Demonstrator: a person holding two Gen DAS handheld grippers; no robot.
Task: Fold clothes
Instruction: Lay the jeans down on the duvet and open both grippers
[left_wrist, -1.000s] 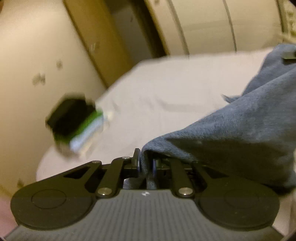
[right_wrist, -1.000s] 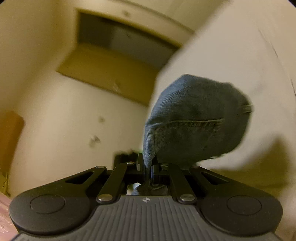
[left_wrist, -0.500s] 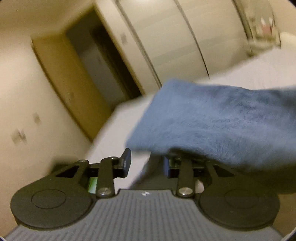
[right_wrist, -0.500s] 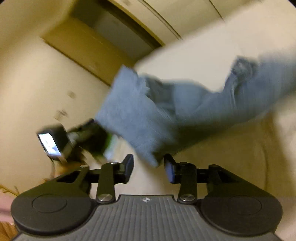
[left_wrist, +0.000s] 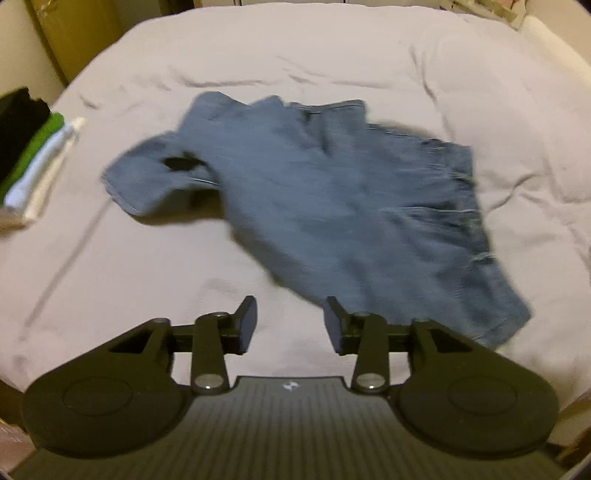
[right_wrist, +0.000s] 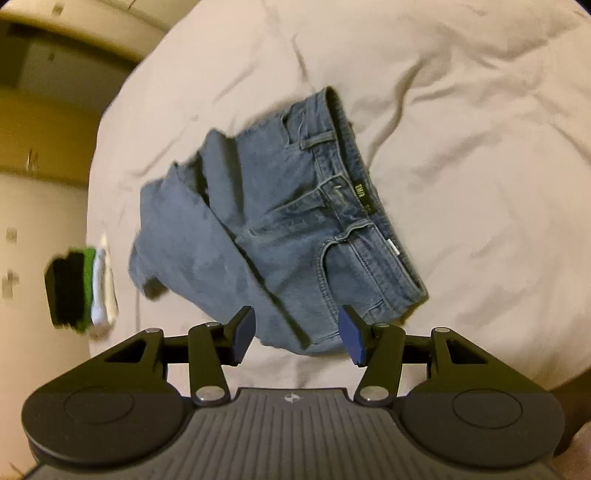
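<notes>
We have just let go of the jeans (right_wrist: 280, 229). A moment ago both of our tools were pinched on the blue cloth and held it up in the air, and now the jeans lie on the bed (left_wrist: 332, 62), near the middle of the white sheet. Our left tool (left_wrist: 290, 325) has its two fingers spread wide apart with nothing between them, and it hangs above the near edge of the jeans. Our right tool (right_wrist: 295, 334) is spread wide too and holds nothing, and it hangs just over the near end of the jeans. We think this means the jeans are laid out now but not folded neat yet. The waist band lies on one side, and the legs look bunched and doubled over on the other side, with one flap sticking out. The left view is blurry, so we cannot tell how flat the cloth lies. We think the next job is to smooth it and fold it smaller. We count one pair of jeans, two tools, and one stack of folded clothes (left_wrist: 33, 158) at the left edge of the bed, well apart from the jeans. In that stack we can see black, green and white layers.
</notes>
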